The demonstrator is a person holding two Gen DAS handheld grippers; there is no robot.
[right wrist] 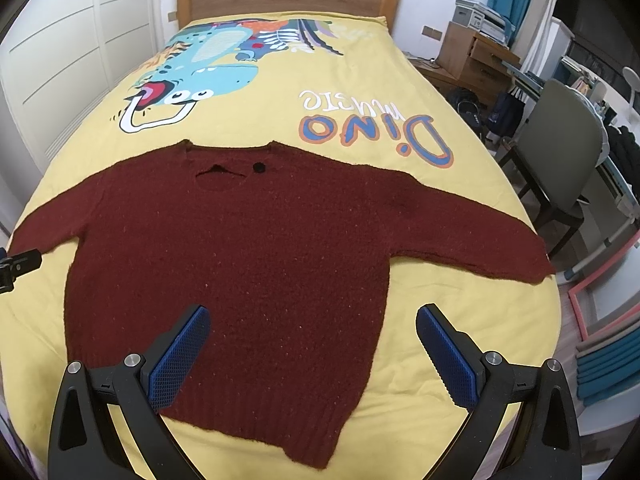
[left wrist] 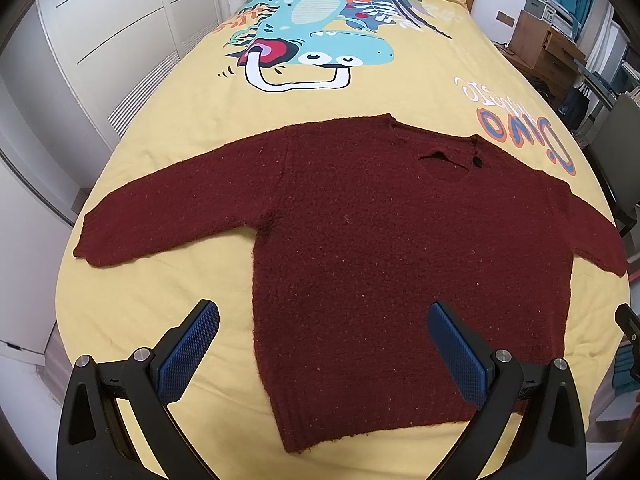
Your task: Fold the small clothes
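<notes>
Sweater (left wrist: 400,260) ahead looks soft, thick, floppy; pinch a sleeve cuff. Left gripper (left wrist: 324,352) and right gripper (right wrist: 312,352) gape wide, empty.

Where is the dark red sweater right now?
The dark red sweater lies flat, sleeves spread, across the near end of the yellow dinosaur bedspread, filling the centre of both wrist views, below the "Dino music" lettering.
</notes>
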